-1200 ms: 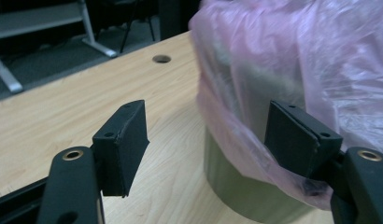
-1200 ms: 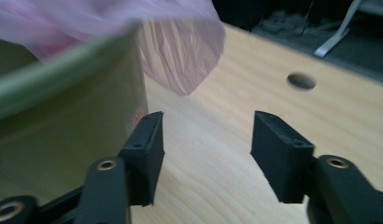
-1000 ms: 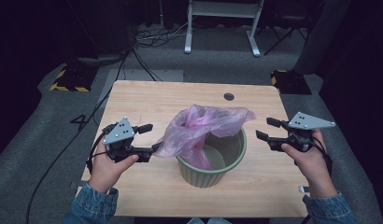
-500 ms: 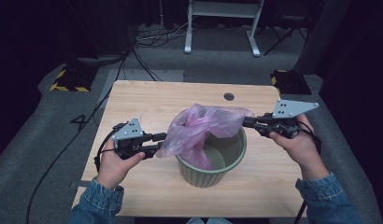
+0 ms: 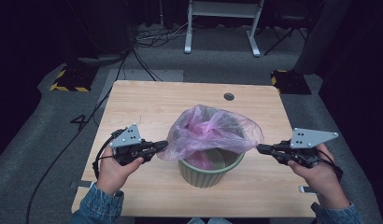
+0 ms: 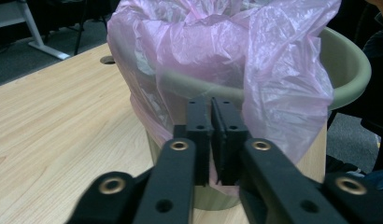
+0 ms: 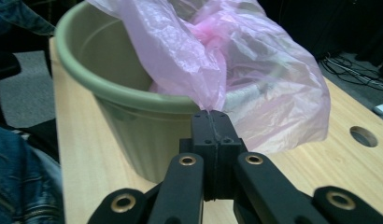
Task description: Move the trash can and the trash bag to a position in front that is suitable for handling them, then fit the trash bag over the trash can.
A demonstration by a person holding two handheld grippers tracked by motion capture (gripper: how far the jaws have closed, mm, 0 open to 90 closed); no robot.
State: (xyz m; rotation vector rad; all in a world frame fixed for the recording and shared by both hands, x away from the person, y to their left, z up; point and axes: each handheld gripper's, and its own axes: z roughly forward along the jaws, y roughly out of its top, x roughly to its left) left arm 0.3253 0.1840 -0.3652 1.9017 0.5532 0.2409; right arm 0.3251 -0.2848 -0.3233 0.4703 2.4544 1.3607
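The fingers (image 6: 199, 135) of the left gripper (image 5: 160, 145) are pressed together on the edge of a thin, crinkled pink plastic bag (image 5: 213, 133), pinching the film where it drapes down over the near wall of a round, pale green plastic bin (image 5: 206, 171) standing on the light wooden worktop (image 5: 147, 105). Between the two grippers the bag's mouth is stretched wide across the bin's rim. At the far side the right gripper (image 5: 260, 149) has its fingers (image 7: 224, 130) clamped shut on the bag's opposite edge, just beyond the rim.
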